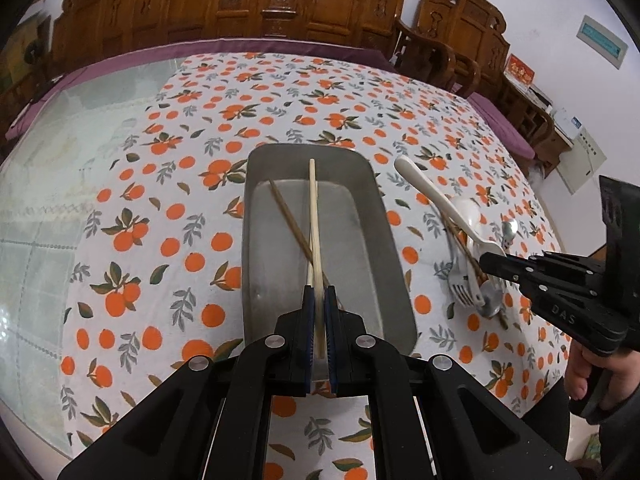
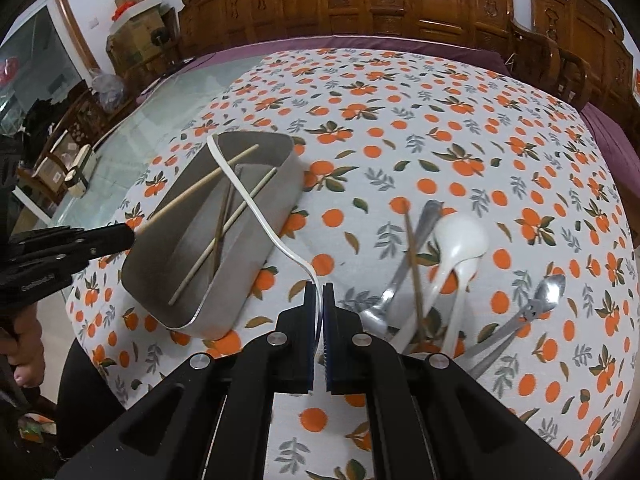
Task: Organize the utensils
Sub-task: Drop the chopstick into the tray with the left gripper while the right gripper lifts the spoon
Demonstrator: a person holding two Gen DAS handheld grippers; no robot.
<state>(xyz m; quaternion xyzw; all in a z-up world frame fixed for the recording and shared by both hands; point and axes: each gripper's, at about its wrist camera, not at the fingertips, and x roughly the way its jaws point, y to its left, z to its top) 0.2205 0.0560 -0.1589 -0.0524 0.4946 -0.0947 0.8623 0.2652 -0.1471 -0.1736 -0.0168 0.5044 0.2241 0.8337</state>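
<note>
The left gripper (image 1: 319,300), at lower centre of the left wrist view, was clamped shut on a pale wooden chopstick (image 1: 314,216) extending over the grey rectangular metal tray (image 1: 360,200). A dark brown chopstick (image 1: 286,216) lay inside the tray, crossed beneath it. The right gripper (image 2: 319,300), at lower centre of the right wrist view, was closed on a white plastic spoon handle (image 2: 256,204). Remaining utensils, including a white ladle-shaped spoon (image 2: 460,240), lay heaped on the orange-print tablecloth (image 2: 440,140) at lower right of that frame.
</note>
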